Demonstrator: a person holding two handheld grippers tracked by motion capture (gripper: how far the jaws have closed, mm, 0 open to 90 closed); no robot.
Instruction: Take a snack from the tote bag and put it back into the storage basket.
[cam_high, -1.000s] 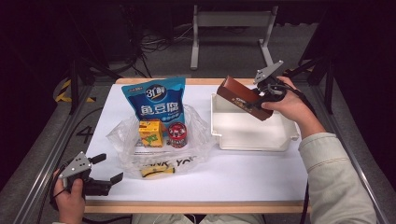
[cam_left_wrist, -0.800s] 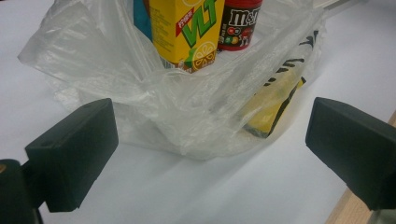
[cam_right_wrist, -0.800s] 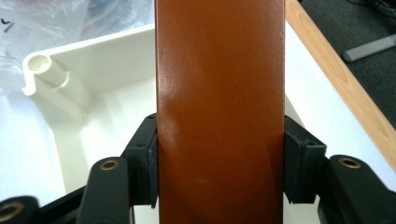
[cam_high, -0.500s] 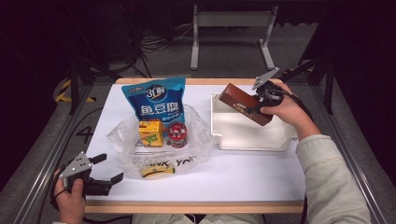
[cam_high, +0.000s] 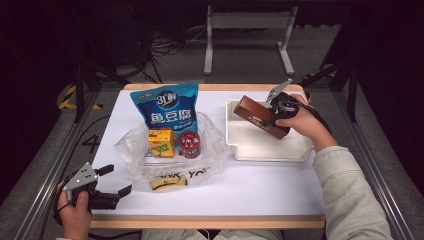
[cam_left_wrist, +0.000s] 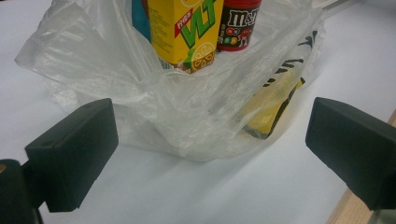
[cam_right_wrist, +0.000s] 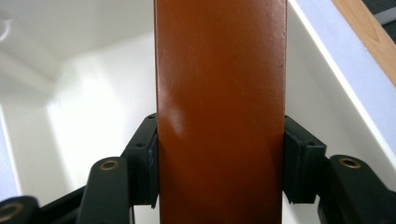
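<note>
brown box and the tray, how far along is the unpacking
Done: the brown box is out of the bag. In hand: the right gripper clamps it, tilted over the white tray, not yet set down. Left: the yellow carton, red can, blue pouch and a yellow packet sit in or at the bag. The left gripper waits open beside it.

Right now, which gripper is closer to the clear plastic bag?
Left. The left gripper sits open just beside the plastic bag; the right gripper holds a brown box over the white tray.
</note>
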